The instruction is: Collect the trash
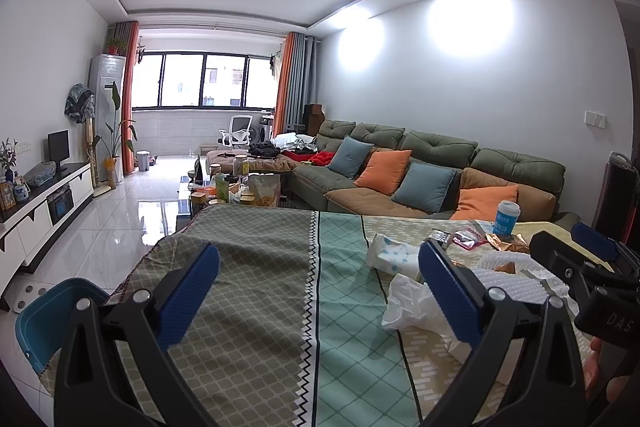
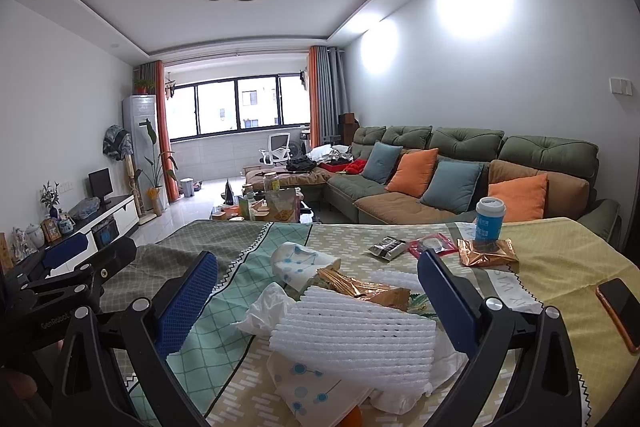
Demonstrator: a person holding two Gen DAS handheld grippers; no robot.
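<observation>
Trash lies heaped on the clothed table [image 2: 552, 251]. A white foam sheet [image 2: 356, 335] lies on top, over a gold wrapper [image 2: 360, 287], a crumpled white bag [image 2: 266, 307] and printed tissue packs [image 2: 304, 259]. My right gripper [image 2: 317, 258] is open, hovering just above the foam sheet and holding nothing. In the left wrist view my left gripper [image 1: 319, 249] is open and empty over bare cloth, left of the crumpled white bag [image 1: 412, 303] and the foam sheet [image 1: 512, 275]. A blue bin [image 1: 52, 319] stands below the table's left edge.
Farther back lie a black-silver packet [image 2: 386, 247], a red-edged bag [image 2: 432, 245] and a second gold wrapper [image 2: 486, 255] under a blue lidded cup [image 2: 489, 221]. A phone [image 2: 620, 307] lies at the right edge. A sofa [image 2: 460, 163] and a cluttered coffee table [image 2: 276, 207] stand beyond.
</observation>
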